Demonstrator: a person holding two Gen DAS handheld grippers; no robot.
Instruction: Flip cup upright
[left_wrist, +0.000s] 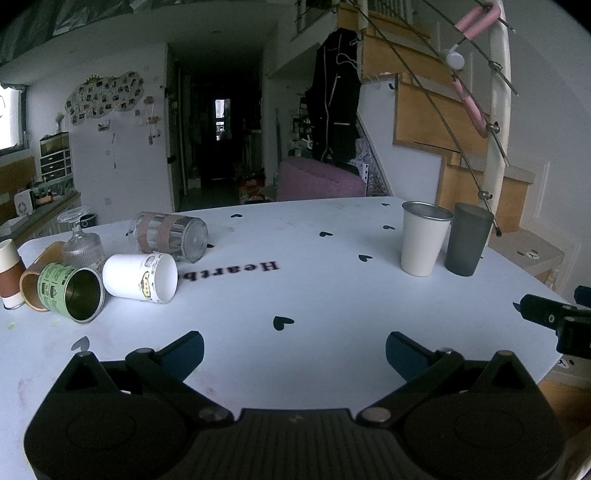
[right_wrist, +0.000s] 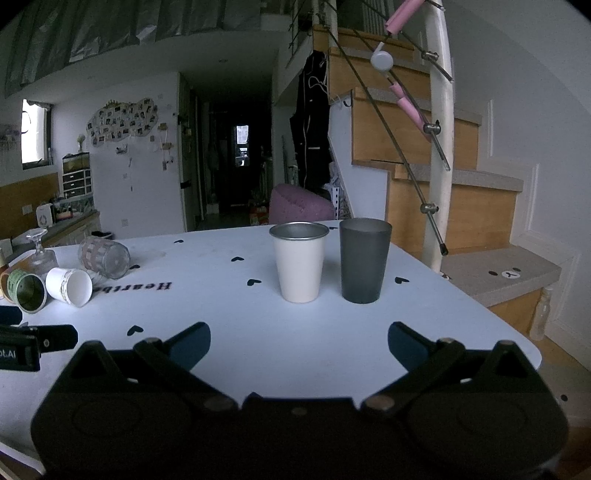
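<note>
Far left of left tool (left_wrist: 294, 354), white cup (left_wrist: 140, 277) lies sideways.

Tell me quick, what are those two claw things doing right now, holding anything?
Left gripper: open, holding nothing, above the bare table.
Right gripper: open, holding nothing, short of the white cup and grey cup.

Tan cup (left_wrist: 31, 282) — mostly hidden behind green mug (left_wrist: 70, 291).
</note>
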